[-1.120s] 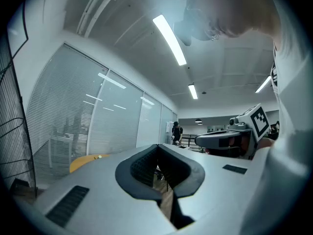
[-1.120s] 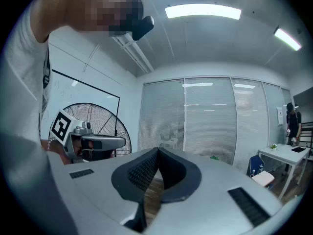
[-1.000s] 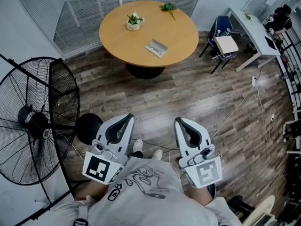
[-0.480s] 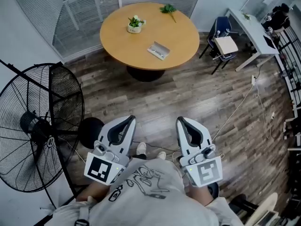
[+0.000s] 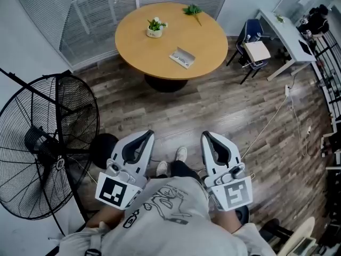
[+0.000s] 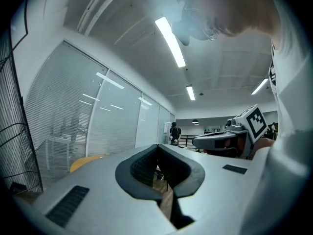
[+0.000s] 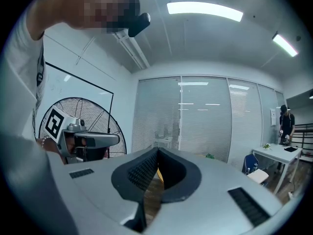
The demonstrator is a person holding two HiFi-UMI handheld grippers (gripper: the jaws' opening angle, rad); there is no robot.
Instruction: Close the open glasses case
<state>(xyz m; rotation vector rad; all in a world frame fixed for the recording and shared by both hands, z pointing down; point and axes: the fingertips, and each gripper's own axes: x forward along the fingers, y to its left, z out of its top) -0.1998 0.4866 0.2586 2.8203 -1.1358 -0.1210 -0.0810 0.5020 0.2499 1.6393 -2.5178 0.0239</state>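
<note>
Lowest in the head view is the person's white printed shirt (image 5: 165, 207), and just above it both tools are held side by side, pointing toward the top of the frame. The left tongs (image 5: 145, 134) have their dark padded tips pressed together with nothing between them, and the right tongs (image 5: 204, 136) are likewise closed and empty. Between them a light shoe (image 5: 181, 153) stands on the grey-brown plank floor (image 5: 224, 105). A large black wire-cage standing fan (image 5: 50, 143) fills the left edge. Well beyond the tongs, in the upper middle of the frame, stands the round orange-tan wooden desk (image 5: 205, 36). The open grey glasses case (image 5: 182, 57) lies on the near right part of it, apart from a small potted green plant (image 5: 154, 26) at its left and a loose green sprig (image 5: 192, 9) at its far rim.
</note>
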